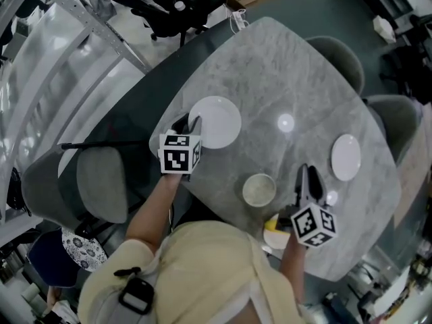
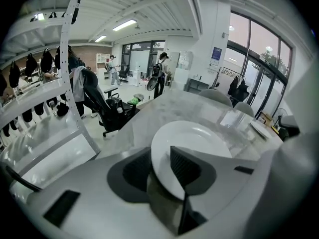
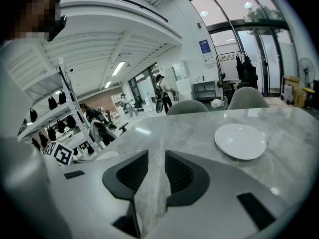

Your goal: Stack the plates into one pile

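The left plate (image 1: 217, 121) rests on the tabletop (image 1: 270, 66) with its near rim clenched between the fingers of the left gripper (image 2: 160, 156), one over the rim, one under. The other plate (image 3: 240, 141) lies flat, well ahead and right of the right gripper (image 3: 153, 158), whose fingers stand released with only tabletop between them; the carry, I judge, runs rightwards from the left fingers to it.
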`<state>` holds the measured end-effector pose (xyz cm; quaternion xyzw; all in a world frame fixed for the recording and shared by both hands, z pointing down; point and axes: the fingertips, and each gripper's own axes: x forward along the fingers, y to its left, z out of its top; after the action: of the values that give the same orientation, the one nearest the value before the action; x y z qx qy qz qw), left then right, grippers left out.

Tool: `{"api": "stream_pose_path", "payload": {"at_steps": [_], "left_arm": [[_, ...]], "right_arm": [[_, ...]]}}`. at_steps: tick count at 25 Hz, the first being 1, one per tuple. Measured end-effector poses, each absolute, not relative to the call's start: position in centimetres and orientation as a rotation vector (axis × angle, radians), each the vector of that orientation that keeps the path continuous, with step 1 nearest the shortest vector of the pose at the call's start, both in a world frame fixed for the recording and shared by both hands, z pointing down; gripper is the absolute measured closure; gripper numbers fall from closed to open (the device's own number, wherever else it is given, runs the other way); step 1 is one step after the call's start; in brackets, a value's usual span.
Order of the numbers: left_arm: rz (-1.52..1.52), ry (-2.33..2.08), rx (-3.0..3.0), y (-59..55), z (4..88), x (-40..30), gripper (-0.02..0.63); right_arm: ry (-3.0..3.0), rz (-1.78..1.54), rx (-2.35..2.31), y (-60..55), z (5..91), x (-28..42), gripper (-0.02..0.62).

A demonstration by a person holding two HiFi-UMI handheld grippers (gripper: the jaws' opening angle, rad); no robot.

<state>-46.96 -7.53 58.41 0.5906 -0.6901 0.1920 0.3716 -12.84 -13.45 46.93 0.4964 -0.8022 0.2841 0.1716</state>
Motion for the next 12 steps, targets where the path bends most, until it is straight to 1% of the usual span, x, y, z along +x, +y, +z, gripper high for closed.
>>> {"api": "stream_pose_path", "payload": {"at_steps": [7,12], "left_arm": [[0.477,-1.753,1.536,-7.8,58.2,-47.1,0.497],[0.466,-1.826,1.562,-8.3,56.4,-47.5,0.517]], "right_arm": [[-2.267,0.806,1.42,-12.9,47.3,-12.8,0.492],[-2.285,0.813,1.422,-13.0,47.3,-12.5,0.492]]}}
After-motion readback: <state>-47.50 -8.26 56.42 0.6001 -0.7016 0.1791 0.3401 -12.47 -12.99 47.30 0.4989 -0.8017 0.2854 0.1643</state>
